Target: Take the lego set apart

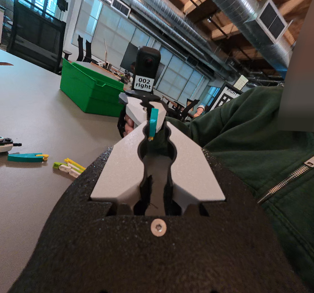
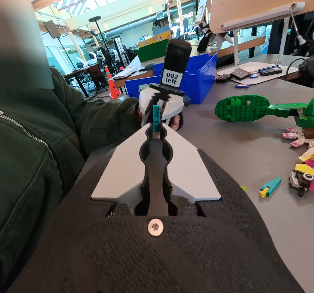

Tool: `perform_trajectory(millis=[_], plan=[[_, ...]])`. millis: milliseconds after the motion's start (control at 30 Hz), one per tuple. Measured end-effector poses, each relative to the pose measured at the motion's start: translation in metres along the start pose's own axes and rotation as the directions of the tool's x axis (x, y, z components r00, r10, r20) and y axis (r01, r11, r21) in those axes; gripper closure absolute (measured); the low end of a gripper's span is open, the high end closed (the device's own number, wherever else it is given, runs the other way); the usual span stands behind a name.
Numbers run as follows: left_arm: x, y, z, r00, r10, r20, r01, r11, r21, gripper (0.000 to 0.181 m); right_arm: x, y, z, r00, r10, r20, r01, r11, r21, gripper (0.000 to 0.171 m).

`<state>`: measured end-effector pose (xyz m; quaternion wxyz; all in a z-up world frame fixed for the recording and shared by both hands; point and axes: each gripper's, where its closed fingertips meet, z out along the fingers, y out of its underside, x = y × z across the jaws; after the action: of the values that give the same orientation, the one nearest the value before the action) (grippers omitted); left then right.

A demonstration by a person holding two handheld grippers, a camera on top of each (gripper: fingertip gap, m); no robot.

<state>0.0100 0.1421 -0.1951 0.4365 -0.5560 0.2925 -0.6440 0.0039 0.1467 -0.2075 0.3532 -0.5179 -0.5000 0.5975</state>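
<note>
**Two tongs, one small teal piece held in the air between them**

While the rest of the lego set lies scattered on the grey table [image 2: 237,148], the person has lifted one small piece clear of it and brought both tools together nose to nose. The teal wing piece [image 1: 153,123] with its yellow clip end sits between the two sets of tongs, above the table and close to the person's green jacket [image 1: 254,148]. The left tongs [image 1: 157,126] look clenched on its lower, yellow-tipped end; the right tongs [image 2: 156,128] look clenched on the same piece from the opposite side. I judge this two-sided grip is there so one tool can brace while the other pulls or twists the clip off.

A matching teal wing with yellow clip [image 2: 270,186] lies apart on the table, beside a pink and yellow bird body [image 2: 304,174]. The green leaf plate on its stalk [image 2: 243,108] lies farther back, near a blue bin [image 2: 200,80]. From the left side, a lime, white and yellow cluster [image 1: 69,165] rests near the tool, with a green bin [image 1: 91,89] behind.
</note>
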Motion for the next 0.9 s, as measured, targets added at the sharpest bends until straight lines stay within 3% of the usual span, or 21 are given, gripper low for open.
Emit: perform_trajectory(millis=[200,367,500,667,800,900], plan=[[-0.004,0.009,0.002,0.999,0.014,0.033,-0.012,0.998,-0.058,0.174,-0.003,0.007,0.005,1.000,-0.016,0.007,0.016,0.999,-0.043,0.166],[-0.013,0.021,-0.008,0.972,0.184,0.148,-0.142,0.956,-0.256,0.175,0.004,0.017,0.004,0.996,-0.085,-0.040,0.081,0.992,-0.095,0.166],[-0.018,-0.014,-0.043,0.958,0.179,0.222,-0.154,0.980,-0.125,0.175,0.029,-0.006,-0.038,0.984,-0.093,-0.153,0.093,0.996,-0.004,0.166],[-0.040,0.007,-0.033,0.954,0.120,0.273,-0.079,0.984,-0.157,0.175,0.024,0.000,-0.023,0.989,-0.080,-0.120,0.080,0.997,-0.002,0.166],[-0.057,0.000,-0.041,0.907,0.146,0.394,-0.112,0.988,-0.108,0.175,0.014,-0.050,-0.006,0.982,-0.132,-0.139,0.147,0.984,0.102,0.166],[-0.061,-0.002,-0.041,0.890,0.155,0.429,-0.128,0.988,-0.092,0.175,0.004,-0.096,0.045,0.985,-0.163,-0.055,0.164,0.987,-0.001,0.166]])
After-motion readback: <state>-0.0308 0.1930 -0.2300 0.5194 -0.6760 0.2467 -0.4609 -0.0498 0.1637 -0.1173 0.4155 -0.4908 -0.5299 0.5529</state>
